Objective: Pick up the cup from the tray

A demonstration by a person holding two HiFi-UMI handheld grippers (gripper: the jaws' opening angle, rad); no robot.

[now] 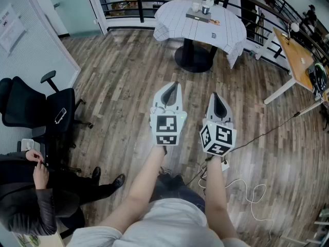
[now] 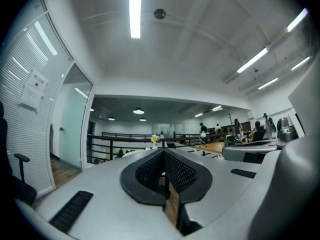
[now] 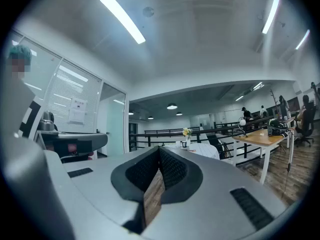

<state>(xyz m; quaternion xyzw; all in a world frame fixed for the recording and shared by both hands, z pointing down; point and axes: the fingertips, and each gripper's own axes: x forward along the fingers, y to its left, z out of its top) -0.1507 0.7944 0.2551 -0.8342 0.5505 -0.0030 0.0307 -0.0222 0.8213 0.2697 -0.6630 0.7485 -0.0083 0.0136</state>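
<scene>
Wood floor's running up to one counter carrying one cup, one tray; left tool and right tool are hovering, both pressed together, empty

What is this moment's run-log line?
left gripper: shut, empty | right gripper: shut, empty | cup: on round table ahead
</scene>
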